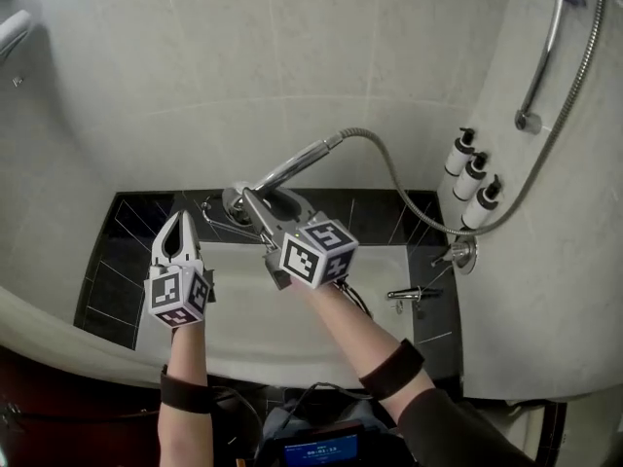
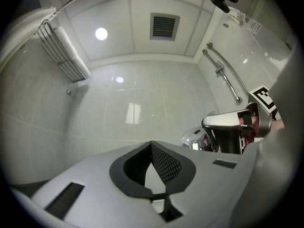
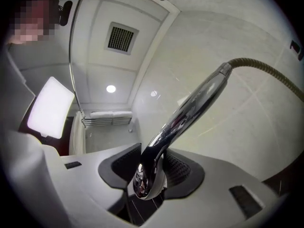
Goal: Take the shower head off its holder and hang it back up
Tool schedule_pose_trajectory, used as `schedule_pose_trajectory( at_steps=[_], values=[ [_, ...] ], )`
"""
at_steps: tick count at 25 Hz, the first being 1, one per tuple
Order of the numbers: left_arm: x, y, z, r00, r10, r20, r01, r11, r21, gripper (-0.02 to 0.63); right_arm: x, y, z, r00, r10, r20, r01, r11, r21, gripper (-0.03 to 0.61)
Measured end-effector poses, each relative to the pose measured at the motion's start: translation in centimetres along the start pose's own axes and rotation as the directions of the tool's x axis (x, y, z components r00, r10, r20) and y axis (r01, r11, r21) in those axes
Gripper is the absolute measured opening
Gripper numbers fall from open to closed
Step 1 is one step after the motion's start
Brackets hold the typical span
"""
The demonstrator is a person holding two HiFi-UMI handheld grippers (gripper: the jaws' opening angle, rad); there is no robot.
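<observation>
Right gripper view shows the right tool pinching the shower head in mid-air, so a firm pinch and a slow steer toward the wall rail at 2 o'clock in the head view seem wise, the left tool, pressed together and empty, kept aside.

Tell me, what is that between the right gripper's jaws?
The shower head: its chrome handle is clamped in the right gripper, as that gripper's own view shows.
</observation>
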State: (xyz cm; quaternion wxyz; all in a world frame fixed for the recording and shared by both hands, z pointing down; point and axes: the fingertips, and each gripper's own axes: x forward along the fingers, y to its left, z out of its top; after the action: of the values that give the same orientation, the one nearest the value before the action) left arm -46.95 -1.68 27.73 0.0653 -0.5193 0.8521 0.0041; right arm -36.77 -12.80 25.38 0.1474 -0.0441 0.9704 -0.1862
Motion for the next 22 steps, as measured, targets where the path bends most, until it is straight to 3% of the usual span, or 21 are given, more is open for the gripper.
schedule_pose_trajectory(
  at_steps=[14,22],
  values=[
    [5.0,-3.4,13.3,0.989,-0.08,0.123,0.07,0.994,0.09,0.006,0.9,0.8,18.9,0.976,0.018,0.219,0.01,0.992,-0.126,0.172],
    [7.8,-6.9,21.5,0.967,-0.157,0.201,0.123,0.977,0.173,0.006,2.3,0.7,29.5,0.948,0.03,0.315,0.016,0.99,-0.142,0.172]
  ],
)
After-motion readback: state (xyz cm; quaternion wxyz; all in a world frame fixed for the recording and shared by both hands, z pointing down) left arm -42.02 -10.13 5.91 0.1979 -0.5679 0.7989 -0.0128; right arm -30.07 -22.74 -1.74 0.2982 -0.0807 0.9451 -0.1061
